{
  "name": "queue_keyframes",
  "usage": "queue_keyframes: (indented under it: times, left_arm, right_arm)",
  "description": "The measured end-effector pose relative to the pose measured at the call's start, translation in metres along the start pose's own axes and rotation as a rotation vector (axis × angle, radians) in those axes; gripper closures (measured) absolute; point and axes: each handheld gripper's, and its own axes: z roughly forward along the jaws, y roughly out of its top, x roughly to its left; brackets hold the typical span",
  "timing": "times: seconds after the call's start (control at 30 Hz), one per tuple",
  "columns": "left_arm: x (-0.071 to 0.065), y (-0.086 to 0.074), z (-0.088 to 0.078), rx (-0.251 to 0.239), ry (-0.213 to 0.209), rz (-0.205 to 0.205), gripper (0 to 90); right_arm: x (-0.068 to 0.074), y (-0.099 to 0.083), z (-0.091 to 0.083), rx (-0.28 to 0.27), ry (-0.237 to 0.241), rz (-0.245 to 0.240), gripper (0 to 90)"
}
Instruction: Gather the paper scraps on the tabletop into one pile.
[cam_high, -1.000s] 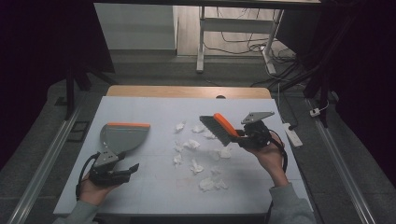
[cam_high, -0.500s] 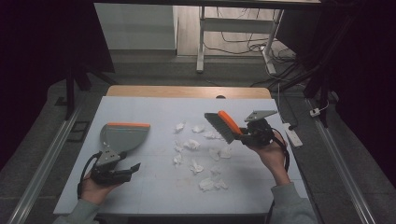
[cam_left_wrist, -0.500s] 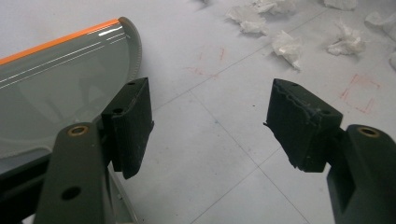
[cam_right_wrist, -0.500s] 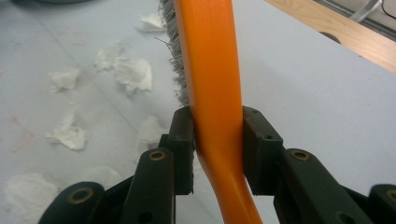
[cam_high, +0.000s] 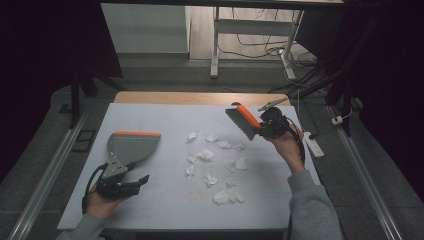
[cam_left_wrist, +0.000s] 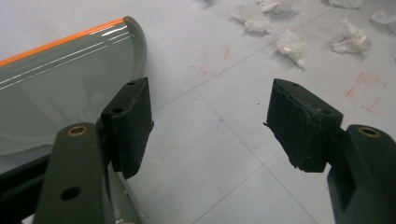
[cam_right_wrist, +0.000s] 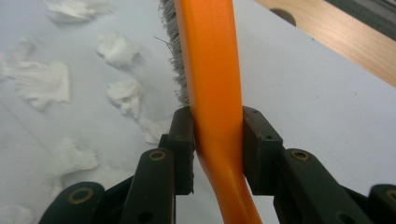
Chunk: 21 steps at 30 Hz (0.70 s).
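At the far right of the white desk (cam_high: 165, 200), the right gripper (cam_right_wrist: 217, 140) is clamped on an orange-backed hand brush (cam_high: 243, 121), poised behind scattered crumpled white tissue scraps (cam_high: 215, 160). The left gripper (cam_left_wrist: 210, 126), jaws apart, waits beside a grey orange-lipped dustpan (cam_high: 131, 146), its mouth facing the scraps.

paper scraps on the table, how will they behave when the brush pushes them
The paper scraps look crumpled and thin, so probably very light and easily scattered. Their ragged shapes suggest they would tumble rather than slide. The brush bristles may snag some.
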Motion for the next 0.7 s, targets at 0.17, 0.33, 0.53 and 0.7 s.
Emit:
queue_keyframes:
  times: [0.17, 0.33, 0.53, 0.7]
  left_arm:
    - [0.002, 0.000, -0.001, -0.003, -0.005, -0.002, 32.0]
    - [0.004, -0.002, -0.001, -0.001, -0.010, -0.005, 32.1]
    - [0.003, -0.002, -0.001, -0.003, -0.015, -0.001, 32.1]
    - [0.003, -0.003, 0.000, -0.001, -0.017, 0.001, 32.1]
  right_arm:
    - [-0.003, 0.009, 0.009, 0.065, -0.034, -0.009, 67.8]
    - [-0.004, 0.018, 0.021, 0.133, -0.062, -0.024, 67.9]
    - [-0.003, 0.024, 0.037, 0.204, -0.084, -0.053, 67.9]
    - [0.005, 0.026, 0.045, 0.234, -0.076, -0.075, 67.9]
